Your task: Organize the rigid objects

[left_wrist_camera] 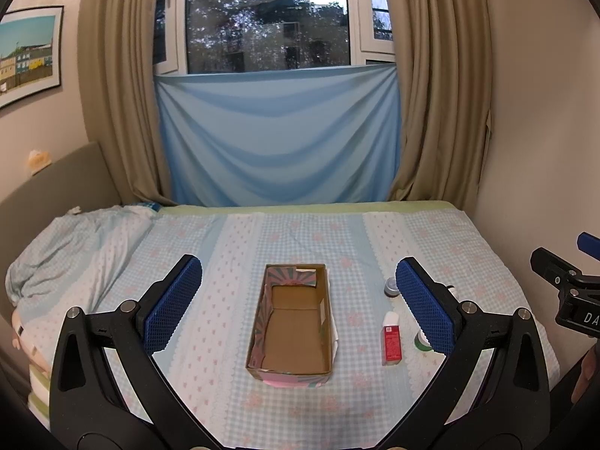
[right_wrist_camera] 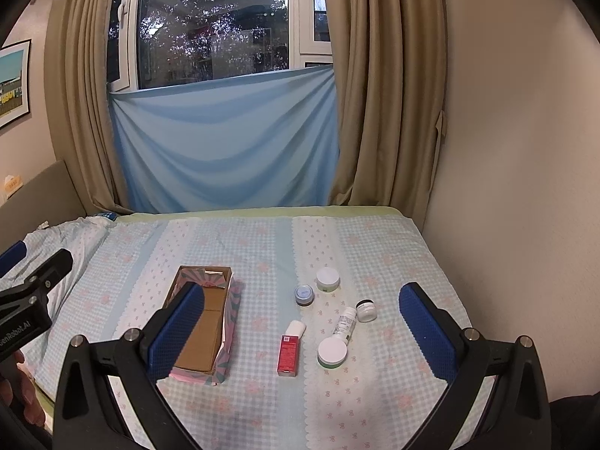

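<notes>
containers on the bed (right_wrist_camera: pixel 375 247): i count 6 loose ones, all to the right of 1 open cardboard box (right_wrist_camera: pixel 204 324). 2 white-lidded jars, one far (right_wrist_camera: pixel 327 278) and one near (right_wrist_camera: pixel 332 352), the near one w/ a green base; 1 small blue-lidded jar (right_wrist_camera: pixel 304 294) just left of the far white one; 1 small clear jar w/ a dark band (right_wrist_camera: pixel 366 310); 1 white bottle (right_wrist_camera: pixel 345 324) lying on its side, printed label, btwn the clear jar and the near white jar; 1 red bottle w/ white cap (right_wrist_camera: pixel 289 348) lying flat, cap pointing away from me, closest of the lot to the box. box is empty, brown inside, pink/teal pattern outside, long axis running away from me. my left gripper (left_wrist_camera: pixel 300 307) is spread wide, nothing in it, box framed btwn its blue pads. my right gripper (right_wrist_camera: pixel 300 333) is also spread wide, nothing held, hovering w/ the containers btwn its pads.
</notes>
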`<act>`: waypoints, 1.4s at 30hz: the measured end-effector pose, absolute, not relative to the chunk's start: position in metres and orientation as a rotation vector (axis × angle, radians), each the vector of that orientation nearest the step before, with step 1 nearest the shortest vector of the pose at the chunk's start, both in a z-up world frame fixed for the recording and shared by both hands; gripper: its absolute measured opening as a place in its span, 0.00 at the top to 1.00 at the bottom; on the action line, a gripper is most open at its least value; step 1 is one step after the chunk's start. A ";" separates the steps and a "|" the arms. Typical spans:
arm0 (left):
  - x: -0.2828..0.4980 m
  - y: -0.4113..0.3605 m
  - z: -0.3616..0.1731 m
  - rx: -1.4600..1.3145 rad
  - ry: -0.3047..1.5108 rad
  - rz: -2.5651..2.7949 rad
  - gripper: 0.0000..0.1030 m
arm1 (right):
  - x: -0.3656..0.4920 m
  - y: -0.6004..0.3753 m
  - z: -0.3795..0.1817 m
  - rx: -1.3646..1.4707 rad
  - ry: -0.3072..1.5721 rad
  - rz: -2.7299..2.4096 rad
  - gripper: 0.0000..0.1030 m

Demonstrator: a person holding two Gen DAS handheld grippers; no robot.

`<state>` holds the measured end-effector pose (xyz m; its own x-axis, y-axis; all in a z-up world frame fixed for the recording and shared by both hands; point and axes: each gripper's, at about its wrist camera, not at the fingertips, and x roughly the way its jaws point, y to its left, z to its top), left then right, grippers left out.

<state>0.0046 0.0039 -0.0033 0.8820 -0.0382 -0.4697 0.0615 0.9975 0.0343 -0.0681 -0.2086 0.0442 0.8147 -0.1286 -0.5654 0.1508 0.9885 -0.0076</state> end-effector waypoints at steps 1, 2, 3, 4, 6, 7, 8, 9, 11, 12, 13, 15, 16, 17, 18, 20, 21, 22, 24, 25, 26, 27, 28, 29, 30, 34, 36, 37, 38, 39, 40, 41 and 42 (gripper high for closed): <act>0.005 0.004 -0.003 0.049 0.488 -0.053 0.01 | -0.068 -0.209 0.044 0.038 0.599 -0.149 0.00; 0.004 0.004 -0.004 0.050 0.487 -0.054 0.01 | -0.068 -0.207 0.044 0.035 0.598 -0.149 0.00; 0.005 0.004 -0.004 0.050 0.487 -0.055 0.01 | -0.069 -0.208 0.042 0.034 0.597 -0.150 0.00; 0.005 0.004 -0.005 0.051 0.488 -0.055 0.01 | -0.069 -0.207 0.042 0.034 0.597 -0.149 0.00; 0.005 0.004 -0.005 0.052 0.489 -0.056 0.01 | -0.069 -0.208 0.042 0.037 0.594 -0.148 0.00; 0.005 0.005 -0.005 0.054 0.488 -0.055 0.01 | -0.071 -0.209 0.041 0.038 0.587 -0.150 0.00; 0.005 0.005 -0.004 0.055 0.488 -0.054 0.01 | -0.071 -0.210 0.041 0.041 0.581 -0.150 0.00; 0.005 0.005 -0.004 0.057 0.487 -0.053 0.01 | -0.072 -0.210 0.042 0.042 0.578 -0.152 0.00; 0.005 0.005 -0.004 0.060 0.487 -0.051 0.01 | -0.072 -0.210 0.043 0.041 0.575 -0.157 0.00; 0.005 0.005 -0.004 0.060 0.486 -0.052 0.01 | -0.072 -0.210 0.043 0.041 0.576 -0.158 0.00; 0.005 0.005 -0.005 0.061 0.486 -0.054 0.01 | -0.072 -0.210 0.042 0.041 0.578 -0.159 0.00; 0.005 0.006 -0.004 0.062 0.486 -0.056 0.01 | -0.071 -0.209 0.041 0.039 0.586 -0.161 0.00; 0.005 0.005 -0.004 0.061 0.486 -0.056 0.01 | -0.071 -0.209 0.041 0.038 0.588 -0.162 0.00; 0.005 0.005 -0.004 0.061 0.486 -0.057 0.01 | -0.072 -0.208 0.041 0.037 0.588 -0.163 0.00; 0.005 0.006 -0.004 0.060 0.486 -0.058 0.01 | -0.072 -0.209 0.041 0.039 0.587 -0.159 0.00; 0.005 0.006 -0.004 0.058 0.485 -0.059 0.01 | -0.072 -0.211 0.042 0.045 0.583 -0.153 0.00; 0.005 0.006 -0.004 0.057 0.485 -0.060 0.01 | -0.072 -0.211 0.042 0.045 0.586 -0.152 0.00; 0.005 0.006 -0.004 0.057 0.485 -0.060 0.01 | -0.071 -0.211 0.042 0.041 0.589 -0.155 0.00; 0.005 0.004 -0.004 0.057 0.486 -0.060 0.01 | -0.071 -0.208 0.042 0.024 0.595 -0.163 0.00; 0.005 0.004 -0.004 0.057 0.487 -0.061 0.01 | -0.070 -0.208 0.042 0.018 0.597 -0.166 0.00; 0.005 0.004 -0.004 0.056 0.488 -0.062 0.01 | -0.070 -0.207 0.041 0.013 0.599 -0.168 0.00; 0.005 0.004 -0.004 0.055 0.486 -0.061 0.01 | -0.070 -0.207 0.041 0.011 0.599 -0.168 0.00; 0.004 0.004 -0.004 0.055 0.484 -0.061 0.01 | -0.071 -0.207 0.041 0.010 0.598 -0.166 0.00; 0.004 0.004 -0.004 0.055 0.482 -0.061 0.01 | -0.071 -0.207 0.041 0.010 0.597 -0.165 0.00; 0.004 0.005 -0.004 0.053 0.480 -0.061 0.01 | -0.072 -0.207 0.041 0.010 0.593 -0.168 0.00; 0.002 0.005 -0.004 0.053 0.476 -0.060 0.01 | -0.073 -0.208 0.042 0.018 0.578 -0.176 0.00; 0.002 0.006 -0.004 0.052 0.477 -0.061 0.01 | -0.074 -0.210 0.042 0.026 0.570 -0.180 0.00; 0.002 0.006 -0.004 0.052 0.477 -0.061 0.01 | -0.074 -0.210 0.043 0.029 0.568 -0.181 0.00; 0.001 0.006 -0.004 0.050 0.474 -0.061 0.01 | -0.074 -0.210 0.042 0.032 0.565 -0.184 0.00; 0.002 0.007 -0.004 0.049 0.471 -0.060 0.01 | -0.075 -0.211 0.042 0.034 0.560 -0.193 0.00; 0.001 0.007 -0.004 0.048 0.467 -0.059 0.01 | -0.076 -0.212 0.042 0.034 0.557 -0.196 0.00; 0.001 0.008 -0.004 0.050 0.464 -0.056 0.01 | -0.076 -0.212 0.042 0.034 0.555 -0.198 0.00; 0.001 0.008 -0.004 0.056 0.462 -0.052 0.01 | -0.076 -0.213 0.042 0.038 0.556 -0.200 0.00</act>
